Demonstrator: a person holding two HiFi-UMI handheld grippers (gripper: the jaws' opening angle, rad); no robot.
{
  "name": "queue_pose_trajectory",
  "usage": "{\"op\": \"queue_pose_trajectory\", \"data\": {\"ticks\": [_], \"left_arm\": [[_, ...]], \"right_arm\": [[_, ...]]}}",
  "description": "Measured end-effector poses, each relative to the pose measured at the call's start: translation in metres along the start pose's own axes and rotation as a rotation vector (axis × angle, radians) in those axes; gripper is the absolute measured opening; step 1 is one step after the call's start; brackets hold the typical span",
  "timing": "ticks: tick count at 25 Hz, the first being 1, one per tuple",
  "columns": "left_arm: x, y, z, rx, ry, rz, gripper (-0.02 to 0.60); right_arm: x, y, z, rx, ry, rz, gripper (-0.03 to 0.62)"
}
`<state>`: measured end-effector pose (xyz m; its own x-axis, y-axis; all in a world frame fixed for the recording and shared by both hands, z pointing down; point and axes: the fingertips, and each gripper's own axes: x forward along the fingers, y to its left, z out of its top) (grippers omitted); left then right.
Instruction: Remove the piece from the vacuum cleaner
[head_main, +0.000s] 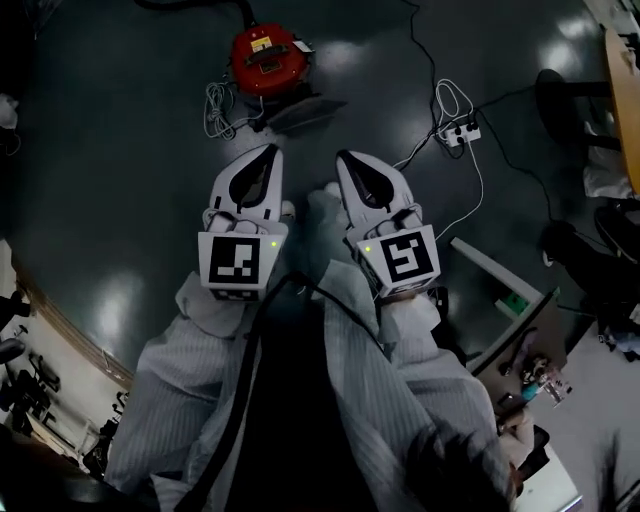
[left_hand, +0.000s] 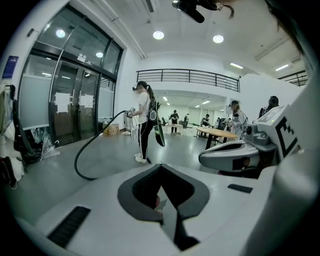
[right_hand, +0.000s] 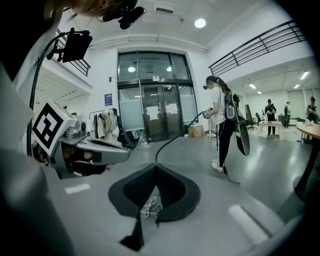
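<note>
A round red vacuum cleaner (head_main: 265, 55) stands on the dark floor at the top of the head view, with a black hose leading off its top. A grey floor-nozzle piece (head_main: 300, 112) lies just in front of it, and a coiled white cord (head_main: 218, 108) lies to its left. My left gripper (head_main: 268, 152) and right gripper (head_main: 346, 158) hang side by side over the floor, well short of the vacuum. Both are shut and hold nothing. In the left gripper view the left gripper (left_hand: 160, 166) has its jaws closed; the right gripper (right_hand: 156, 166) shows the same, with the white cord (right_hand: 150, 205) glimpsed between its fingers.
A white power strip (head_main: 462, 133) with cables lies on the floor at the right. Furniture and a wooden tabletop edge (head_main: 622, 100) crowd the right side. In the gripper views a person (left_hand: 145, 122) stands ahead holding a hose, with glass doors (right_hand: 150, 115) behind.
</note>
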<state>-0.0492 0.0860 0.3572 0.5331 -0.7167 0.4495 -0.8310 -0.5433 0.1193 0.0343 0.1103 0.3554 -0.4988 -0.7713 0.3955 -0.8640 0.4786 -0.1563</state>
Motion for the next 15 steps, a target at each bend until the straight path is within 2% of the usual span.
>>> {"op": "queue_pose_trajectory", "data": {"ticks": [5, 8, 11, 15], "left_arm": [[0.085, 0.033, -0.03, -0.023, 0.108, 0.049, 0.005], [0.134, 0.052, -0.056, -0.018, 0.18, 0.09, 0.005], [0.175, 0.066, -0.083, 0.048, 0.25, 0.122, 0.005], [0.229, 0.091, -0.137, 0.17, 0.378, 0.112, 0.005]], "right_arm": [[0.079, -0.065, -0.029, -0.03, 0.099, 0.09, 0.002], [0.124, -0.094, -0.05, -0.092, 0.176, 0.165, 0.002], [0.16, -0.114, -0.078, -0.165, 0.253, 0.253, 0.002], [0.21, -0.133, -0.149, -0.27, 0.4, 0.375, 0.002]]}}
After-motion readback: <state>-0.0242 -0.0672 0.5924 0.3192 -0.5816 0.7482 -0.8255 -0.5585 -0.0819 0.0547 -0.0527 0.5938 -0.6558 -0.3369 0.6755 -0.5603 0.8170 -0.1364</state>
